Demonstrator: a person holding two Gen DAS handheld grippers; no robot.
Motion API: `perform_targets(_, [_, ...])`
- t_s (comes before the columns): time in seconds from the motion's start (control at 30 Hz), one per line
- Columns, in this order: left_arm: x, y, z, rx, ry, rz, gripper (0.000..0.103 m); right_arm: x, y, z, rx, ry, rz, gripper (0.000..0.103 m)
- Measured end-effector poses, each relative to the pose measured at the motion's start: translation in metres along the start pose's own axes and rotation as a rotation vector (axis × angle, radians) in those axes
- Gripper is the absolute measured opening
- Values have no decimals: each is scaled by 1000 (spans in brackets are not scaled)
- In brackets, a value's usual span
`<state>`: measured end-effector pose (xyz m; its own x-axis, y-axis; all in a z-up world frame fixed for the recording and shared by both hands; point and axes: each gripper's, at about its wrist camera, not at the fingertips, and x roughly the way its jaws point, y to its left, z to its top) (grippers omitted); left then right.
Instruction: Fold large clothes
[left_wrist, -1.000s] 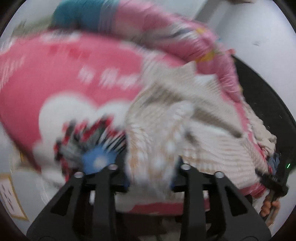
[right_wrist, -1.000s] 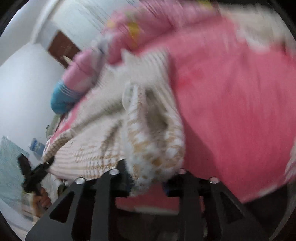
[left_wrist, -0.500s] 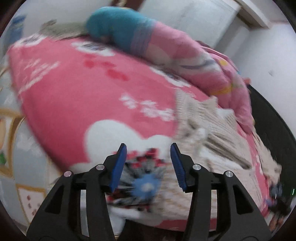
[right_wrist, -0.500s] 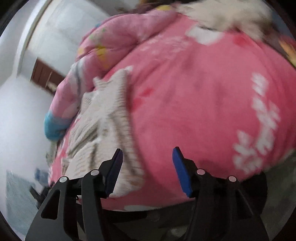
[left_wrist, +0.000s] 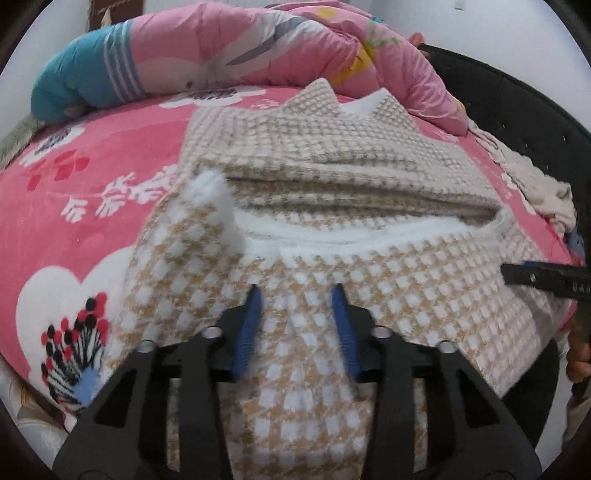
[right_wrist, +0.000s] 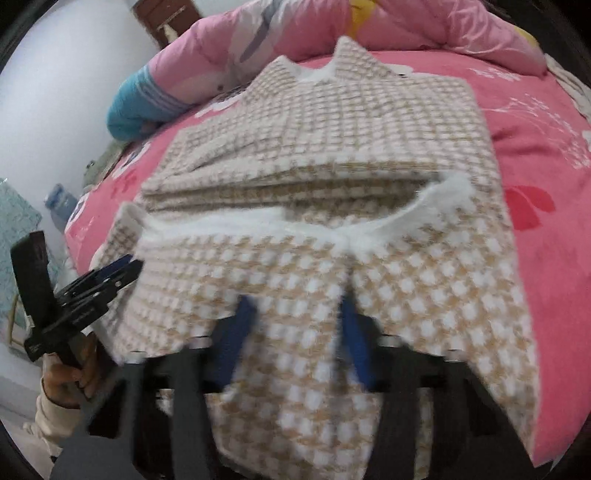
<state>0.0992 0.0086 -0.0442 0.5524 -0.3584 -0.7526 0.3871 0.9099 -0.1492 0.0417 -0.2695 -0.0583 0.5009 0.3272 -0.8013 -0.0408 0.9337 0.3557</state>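
A beige-and-white houndstooth fleece garment (left_wrist: 332, 192) lies partly folded on the pink bed; it also shows in the right wrist view (right_wrist: 332, 166). Its near hem drapes over the bed edge between both grippers' fingers. My left gripper (left_wrist: 297, 325) stands open with the near hem cloth lying between its blue pads. My right gripper (right_wrist: 295, 332) is also open, with hem cloth between its blue pads. The right gripper's tip shows at the right edge of the left wrist view (left_wrist: 546, 278); the left gripper shows at the left of the right wrist view (right_wrist: 99, 280).
A pink floral bedsheet (left_wrist: 74, 177) covers the bed. A rolled pink-and-blue quilt (left_wrist: 221, 55) lies along the far side, also in the right wrist view (right_wrist: 258, 48). More pale cloth (left_wrist: 535, 184) lies at the bed's right edge beside a dark headboard (left_wrist: 517, 110).
Both grippers let go of the garment, drew back open, and now sit low at its near hem with cloth between their pads. The garment lies flatter in folded layers.
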Motion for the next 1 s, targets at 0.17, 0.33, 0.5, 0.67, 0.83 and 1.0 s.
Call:
perform_targets(0.17, [-13,-11,5,81,-57,34,7,-25,21,3,-31,-96,-62,6])
perform_targets(0.33, [-29,-11,28,89,-159,54,6,-38,33,15,-76,-189,-120,6])
perform_targets(0.5, [18,-8,18,95,-41,69,12,28,8,15,-31,-62,-147,8])
perform_targets(0.67, [1,7,18,58,-78,26,28,8,-10,14,57,-71,-53,23])
perform_targets(0.83, [-34,38,27,-1,-180,20,35,-49,-27,9,67,-189,-111,47])
perform_targets(1.0, [-20,67,42,-54,-125,165,35,-57,-48,13,77,-215,-278,48])
